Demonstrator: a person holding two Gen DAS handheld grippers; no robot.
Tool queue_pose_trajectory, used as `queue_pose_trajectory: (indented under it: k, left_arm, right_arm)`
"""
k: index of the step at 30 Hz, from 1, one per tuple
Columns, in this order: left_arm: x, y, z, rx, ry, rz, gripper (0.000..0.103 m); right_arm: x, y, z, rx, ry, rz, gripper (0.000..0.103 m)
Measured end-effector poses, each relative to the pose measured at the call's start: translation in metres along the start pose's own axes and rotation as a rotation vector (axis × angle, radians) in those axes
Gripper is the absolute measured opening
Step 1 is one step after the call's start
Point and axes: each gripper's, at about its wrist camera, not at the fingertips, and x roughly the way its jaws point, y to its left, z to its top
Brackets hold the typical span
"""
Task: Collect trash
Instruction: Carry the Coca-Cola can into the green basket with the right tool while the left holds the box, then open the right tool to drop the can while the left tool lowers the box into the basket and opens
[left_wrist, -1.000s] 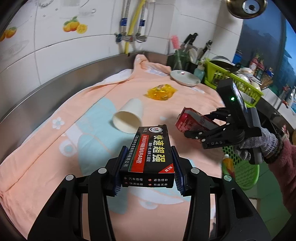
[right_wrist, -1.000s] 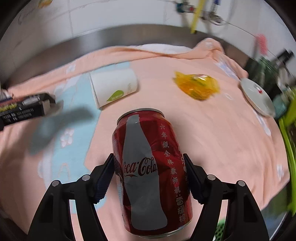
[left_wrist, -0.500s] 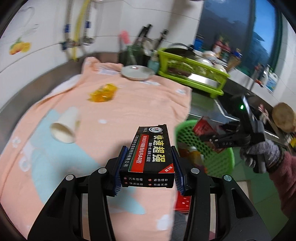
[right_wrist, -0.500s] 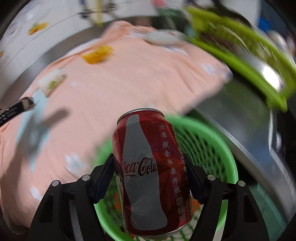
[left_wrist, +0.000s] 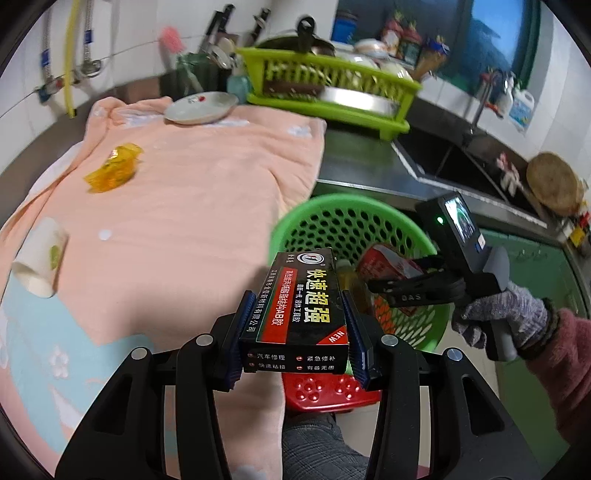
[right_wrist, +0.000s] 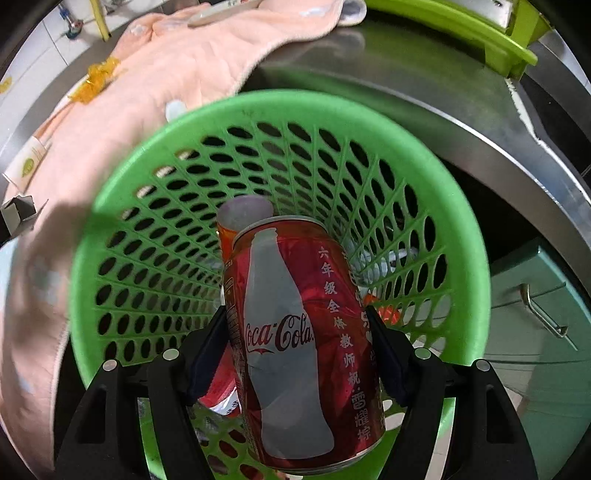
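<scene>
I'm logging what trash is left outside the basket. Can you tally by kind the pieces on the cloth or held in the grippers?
Cans: 1, cola can, held
Boxes: 1, glue box, held
Paper cups: 1, cup, on cloth
Wrappers: 1, yellow wrapper, on cloth
Total: 4

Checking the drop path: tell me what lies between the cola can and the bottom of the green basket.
Right wrist view: below the cola can in the green basket lie an orange bottle and other trash.
</scene>
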Motion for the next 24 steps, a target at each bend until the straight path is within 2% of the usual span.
queue_pose_trajectory:
  k: [7,13,24]
  left_arm:
    - [0.033,-0.012,0.002,0.026,0.064,-0.004,0.045]
    - [0.055,-0.020,0.001,0.049,0.096,0.004,0.045]
    - [0.083,-0.026,0.006,0.066,0.164,0.026,0.046]
  right_arm:
    - [0.010,0.004,0.005,-0.020,0.026,0.006,0.071]
    - [0.008,0.004,0.005,-0.023,0.011,0.004,0.075]
    - [-0.034,-0.005,0.003,-0.020,-0.073,0.035,0.076]
